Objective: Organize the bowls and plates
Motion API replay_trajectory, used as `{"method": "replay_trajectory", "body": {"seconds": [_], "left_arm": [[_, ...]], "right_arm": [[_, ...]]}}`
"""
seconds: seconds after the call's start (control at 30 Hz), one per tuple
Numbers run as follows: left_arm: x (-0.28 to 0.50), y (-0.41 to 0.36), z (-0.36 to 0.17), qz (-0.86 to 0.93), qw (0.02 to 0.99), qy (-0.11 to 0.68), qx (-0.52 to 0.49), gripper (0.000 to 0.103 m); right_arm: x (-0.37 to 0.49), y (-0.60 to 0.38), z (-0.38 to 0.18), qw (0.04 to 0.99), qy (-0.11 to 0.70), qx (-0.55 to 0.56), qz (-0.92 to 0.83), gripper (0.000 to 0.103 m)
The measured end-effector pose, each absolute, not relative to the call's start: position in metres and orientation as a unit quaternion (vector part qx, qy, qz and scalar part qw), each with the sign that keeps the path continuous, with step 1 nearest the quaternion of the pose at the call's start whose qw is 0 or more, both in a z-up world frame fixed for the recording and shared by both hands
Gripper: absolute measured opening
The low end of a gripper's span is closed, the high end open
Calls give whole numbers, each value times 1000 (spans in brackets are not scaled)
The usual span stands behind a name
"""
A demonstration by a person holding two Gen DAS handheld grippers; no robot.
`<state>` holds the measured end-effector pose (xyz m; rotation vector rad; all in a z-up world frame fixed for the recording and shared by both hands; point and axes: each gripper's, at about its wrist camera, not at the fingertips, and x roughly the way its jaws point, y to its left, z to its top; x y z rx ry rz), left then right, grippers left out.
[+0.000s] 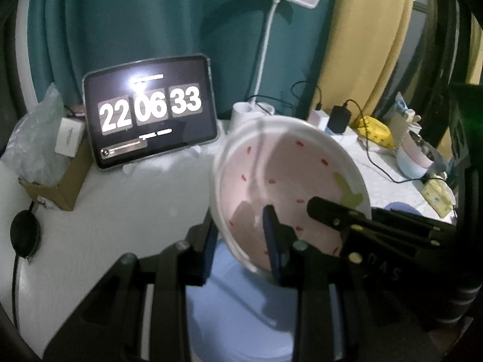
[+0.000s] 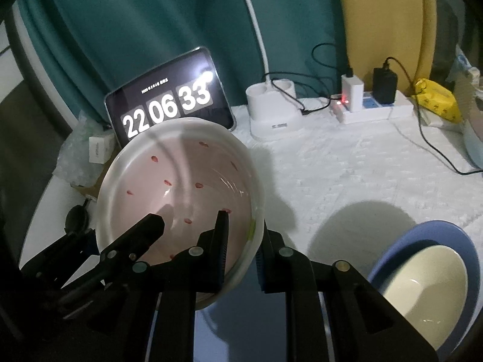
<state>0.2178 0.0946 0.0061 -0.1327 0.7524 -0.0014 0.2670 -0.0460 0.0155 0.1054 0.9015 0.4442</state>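
A pink bowl [image 1: 289,175] [image 2: 181,187] with a white rim and red specks hangs tilted above the white table, held from both sides. My left gripper [image 1: 241,244] is shut on its near-left rim, one finger inside the bowl and one outside. My right gripper [image 2: 241,250] is shut on the opposite rim near a green mark. Each gripper shows in the other's view, the right gripper [image 1: 326,208] reaching into the bowl from the right and the left gripper [image 2: 151,226] from the left. Right under the bowl lies a pale blue plate [image 1: 241,307]. A cream bowl [image 2: 422,286] sits in a blue plate [image 2: 392,250] at the right.
A tablet [image 1: 151,114] showing a clock leans at the back, with a cardboard box [image 1: 60,187] and plastic wrap to its left. A white lamp base [image 2: 271,111], a power strip [image 2: 371,108] with trailing cables and a yellow pack [image 2: 437,102] stand at the back right.
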Motion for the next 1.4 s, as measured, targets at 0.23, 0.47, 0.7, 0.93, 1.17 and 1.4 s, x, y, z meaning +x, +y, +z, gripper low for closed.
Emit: {"method": "replay_trajectory", "body": {"seconds": [0.23, 0.47, 0.7, 0.93, 1.17, 1.4], "left_arm": [[203, 68, 17, -9, 932, 360, -52, 30], [190, 38, 25, -19, 934, 355, -43, 30], [178, 3, 28, -40, 933, 357, -29, 30], [169, -31, 26, -58, 932, 357, -17, 30], [169, -58, 19, -68, 929, 364, -7, 30], [169, -79, 8, -79, 924, 375, 0, 30]], "right_arm": [[250, -72, 26, 880, 422, 58, 209, 18], [232, -101, 35, 887, 410, 59, 203, 18], [218, -137, 45, 896, 396, 65, 188, 18], [208, -169, 49, 902, 389, 72, 173, 18], [201, -195, 42, 903, 390, 79, 161, 18], [198, -215, 31, 901, 398, 86, 151, 18]]}}
